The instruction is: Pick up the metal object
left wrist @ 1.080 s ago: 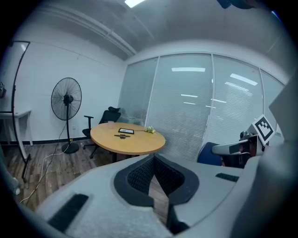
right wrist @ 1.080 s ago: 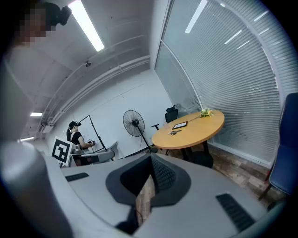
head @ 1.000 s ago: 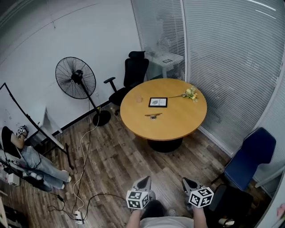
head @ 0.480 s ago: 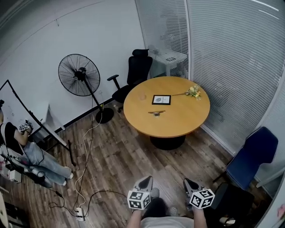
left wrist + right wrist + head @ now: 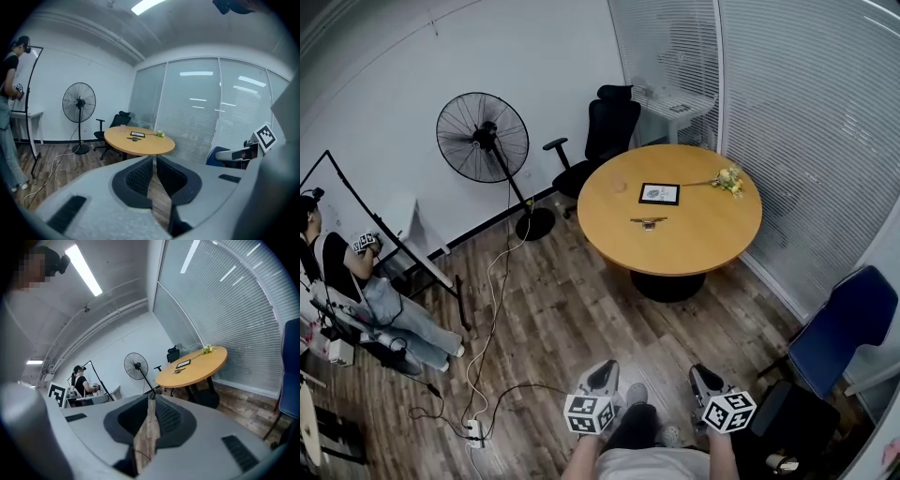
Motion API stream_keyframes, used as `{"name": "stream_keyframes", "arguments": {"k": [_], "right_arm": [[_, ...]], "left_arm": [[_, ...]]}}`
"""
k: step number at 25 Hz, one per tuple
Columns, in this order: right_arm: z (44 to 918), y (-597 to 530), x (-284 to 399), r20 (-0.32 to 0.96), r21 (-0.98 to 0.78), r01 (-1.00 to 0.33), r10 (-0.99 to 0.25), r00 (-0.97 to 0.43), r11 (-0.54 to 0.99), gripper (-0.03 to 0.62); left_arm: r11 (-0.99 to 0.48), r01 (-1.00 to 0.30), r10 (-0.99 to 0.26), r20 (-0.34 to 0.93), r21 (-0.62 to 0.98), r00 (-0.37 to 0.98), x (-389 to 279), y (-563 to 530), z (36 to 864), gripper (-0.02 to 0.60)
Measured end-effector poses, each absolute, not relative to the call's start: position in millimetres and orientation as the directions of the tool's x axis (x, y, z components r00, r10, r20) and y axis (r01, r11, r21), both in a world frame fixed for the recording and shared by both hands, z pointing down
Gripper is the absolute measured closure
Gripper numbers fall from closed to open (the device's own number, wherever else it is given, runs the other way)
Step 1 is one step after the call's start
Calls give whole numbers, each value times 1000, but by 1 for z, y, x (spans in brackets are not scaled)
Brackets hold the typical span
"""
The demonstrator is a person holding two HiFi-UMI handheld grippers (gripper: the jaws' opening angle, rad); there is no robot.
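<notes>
Metal object (image 5: pixel 648 223) lies far ahead on the round worktop (image 5: pixel 703 246), long axis crosswise; left gripper (image 5: pixel 602 373) holds its fingers slightly spread, empty; right gripper (image 5: pixel 703 378) has its fingers just opening, empty; neither is clearly nearer.

The metal object (image 5: pixel 648 222) is a small, slim, elongated item, dark in tone with a paler grey middle section. It lies flat on the round wooden surface (image 5: pixel 703 253) and touches nothing else. It sits just beside the dark-framed picture (image 5: pixel 659 193) but apart from it, on the side of the picture that faces the floor fan's half of the room and the nearer rim. Its long axis runs roughly parallel to the picture's long edge. Finer detail of its shape cannot be resolved.
</notes>
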State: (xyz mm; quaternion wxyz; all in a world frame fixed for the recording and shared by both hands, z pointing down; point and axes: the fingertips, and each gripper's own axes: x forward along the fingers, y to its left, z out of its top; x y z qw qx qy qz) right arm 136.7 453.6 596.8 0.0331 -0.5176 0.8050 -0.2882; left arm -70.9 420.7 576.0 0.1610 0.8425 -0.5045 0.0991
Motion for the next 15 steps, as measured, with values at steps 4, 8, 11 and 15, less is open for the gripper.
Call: {"name": "stream_keyframes", "arguments": {"k": [4,8,11,15], "right_arm": [[603,440,132,253,-495,-812,-844,-474,308,531],[607,423,122,276,-491,-814,-832,-481,309,506],[613,415,113,295,-490,-813,-818,-493,313,490],[621,399,109,319,-493,-816,-810,-492,302,485]], "left_arm": [[-425,-888,-822,335,177,461,-77,413,583,548],[-423,-887,-812,356,185,462,-83,396,587,520],[-424,-885,-802,373,193,466,-86,384,593,503],[-421,-882,-796,380,212,471,-89,364,600,485]]}}
